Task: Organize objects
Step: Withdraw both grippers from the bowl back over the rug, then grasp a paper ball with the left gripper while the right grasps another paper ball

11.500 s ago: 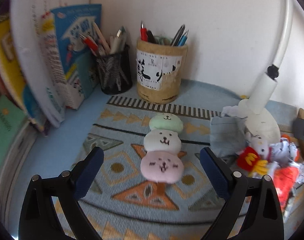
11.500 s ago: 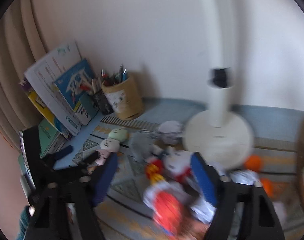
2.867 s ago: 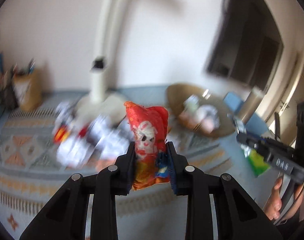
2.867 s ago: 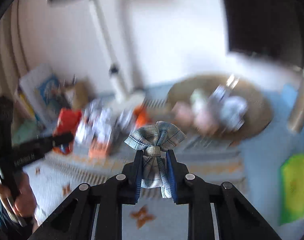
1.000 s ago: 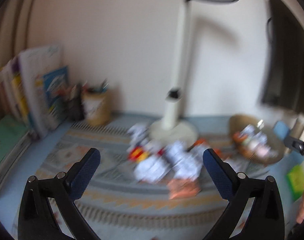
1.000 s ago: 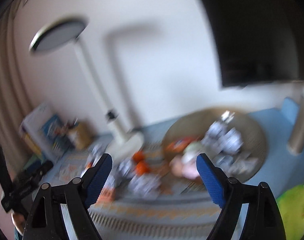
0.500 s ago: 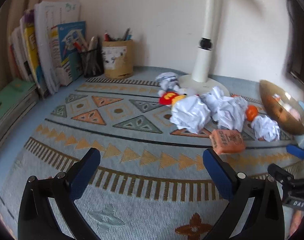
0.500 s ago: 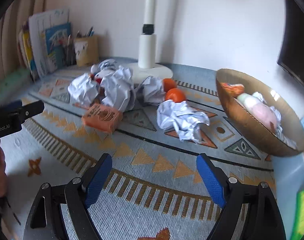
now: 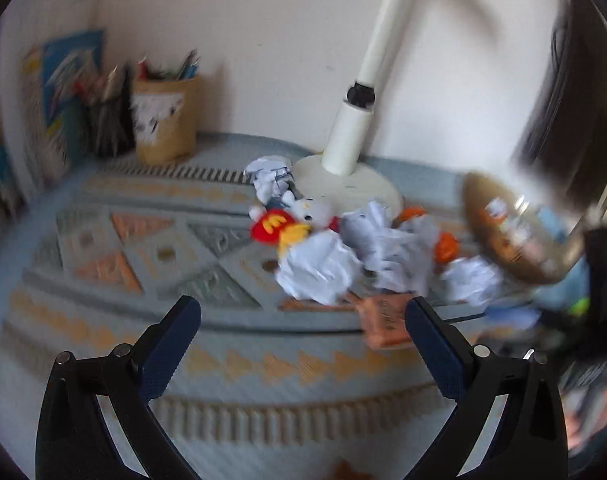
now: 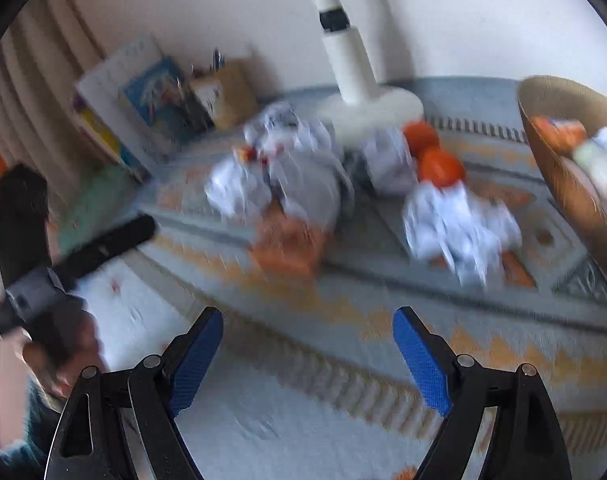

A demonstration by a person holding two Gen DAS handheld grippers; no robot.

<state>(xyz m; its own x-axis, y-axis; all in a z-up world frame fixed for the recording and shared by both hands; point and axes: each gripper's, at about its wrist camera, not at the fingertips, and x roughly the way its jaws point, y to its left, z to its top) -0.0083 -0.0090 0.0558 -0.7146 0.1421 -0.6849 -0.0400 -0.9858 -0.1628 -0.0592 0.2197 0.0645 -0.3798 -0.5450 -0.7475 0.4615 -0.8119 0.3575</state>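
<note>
We see the clutter to be sorted heaped at the middle of both views: crumpled paper balls (image 9: 323, 268), a small plush with a red and yellow patch (image 9: 299, 220), an orange packet (image 9: 387, 320) and two orange fruits (image 10: 435, 156), all lying on the patterned mat (image 9: 151, 248) that covers the desk. The pile crowds right up against the round base of the white lamp (image 9: 343, 180), whose stem rises behind it. In the right wrist view a wooden bowl (image 10: 559, 168) at the right edge already has several items in it. Pen holders (image 9: 163, 120) and leaning books (image 9: 67, 92) stand at the upper left, well apart from the heap.

Our left gripper (image 9: 303, 320) has its fingers spread wide with nothing between them; the packet sits just beyond its right finger. Our right gripper (image 10: 307, 336) is likewise spread and empty, over bare mat short of the pile. Both views are blurred.
</note>
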